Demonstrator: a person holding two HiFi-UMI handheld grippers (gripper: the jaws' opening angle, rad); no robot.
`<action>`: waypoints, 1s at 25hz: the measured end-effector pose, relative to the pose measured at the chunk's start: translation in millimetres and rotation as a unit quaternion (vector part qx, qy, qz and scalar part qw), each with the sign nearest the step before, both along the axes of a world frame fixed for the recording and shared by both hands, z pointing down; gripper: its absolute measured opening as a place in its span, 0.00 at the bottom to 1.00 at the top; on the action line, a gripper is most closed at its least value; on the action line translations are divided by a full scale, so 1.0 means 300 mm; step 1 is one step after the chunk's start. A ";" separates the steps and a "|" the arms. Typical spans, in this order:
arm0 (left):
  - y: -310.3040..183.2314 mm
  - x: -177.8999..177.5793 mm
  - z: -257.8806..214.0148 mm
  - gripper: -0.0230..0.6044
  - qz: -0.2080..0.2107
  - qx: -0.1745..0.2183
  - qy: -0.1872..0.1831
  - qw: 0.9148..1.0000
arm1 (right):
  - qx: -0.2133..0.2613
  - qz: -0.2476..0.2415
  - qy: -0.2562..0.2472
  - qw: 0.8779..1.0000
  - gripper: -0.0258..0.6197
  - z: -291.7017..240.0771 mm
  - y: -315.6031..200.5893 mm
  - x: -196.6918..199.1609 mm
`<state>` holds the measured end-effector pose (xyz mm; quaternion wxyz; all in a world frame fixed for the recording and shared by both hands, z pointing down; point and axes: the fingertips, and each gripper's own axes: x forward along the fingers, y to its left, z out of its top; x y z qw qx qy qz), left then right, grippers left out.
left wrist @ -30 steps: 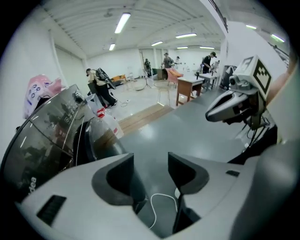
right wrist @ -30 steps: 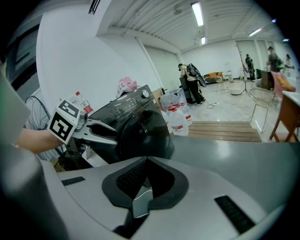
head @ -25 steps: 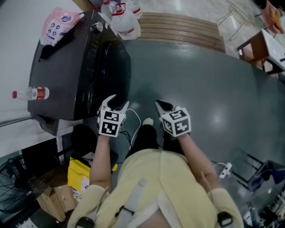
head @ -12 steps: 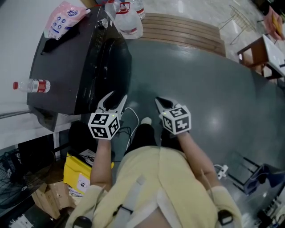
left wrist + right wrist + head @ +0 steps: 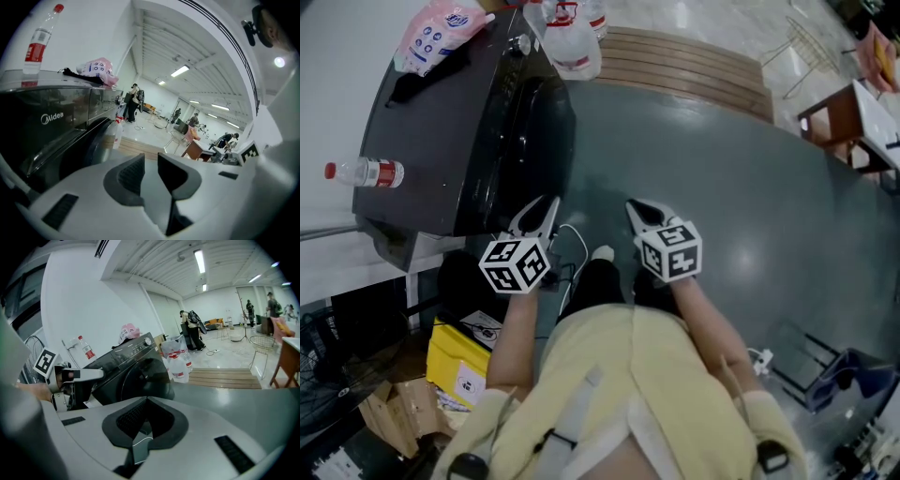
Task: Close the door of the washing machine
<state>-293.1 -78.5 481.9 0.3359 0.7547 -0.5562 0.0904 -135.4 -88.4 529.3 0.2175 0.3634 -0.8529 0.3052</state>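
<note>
Washing machine (image 5: 431,150): dark casing, smooth; front panel glossy with reflections, top duller. Door (image 5: 547,141): round, dark, glossy; tinted plastic or glass, cannot tell which. Floor (image 5: 722,178): grey, smooth, semi-gloss, carrying light reflections. Step (image 5: 684,61): slatted wood, light brown, satin finish. Bottle (image 5: 361,172): clear plastic, red cap, red label of paper or film. Jugs (image 5: 572,42): clear plastic, glossy. Pouch (image 5: 441,33): pink printed plastic film, crinkled. Garment (image 5: 619,394): pale yellow cloth, matt. Box (image 5: 389,417): brown cardboard, matt, rough

Pale yellow top (image 5: 628,375), white hand-held grippers (image 5: 546,204) (image 5: 635,208), black-white marker cubes (image 5: 516,265) (image 5: 672,251)
</note>
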 end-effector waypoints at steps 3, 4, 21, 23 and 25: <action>0.010 0.018 0.017 0.12 -0.006 -0.017 0.035 0.999 | 0.001 0.006 0.003 1.000 0.05 0.001 -0.008 0.004; 0.014 0.025 0.025 0.12 -0.006 -0.023 0.041 0.999 | 0.001 0.007 0.005 1.000 0.05 0.003 -0.011 0.005; 0.000 0.067 0.049 0.06 0.019 -0.040 0.010 0.999 | 0.005 0.022 0.009 1.000 0.04 -0.009 -0.050 0.034; -0.007 0.063 0.050 0.06 0.014 -0.040 0.009 0.999 | 0.004 0.024 0.006 1.000 0.04 -0.011 -0.058 0.036; -0.011 0.059 0.053 0.06 0.008 -0.043 0.007 0.999 | 0.002 0.025 0.003 1.000 0.04 -0.015 -0.065 0.038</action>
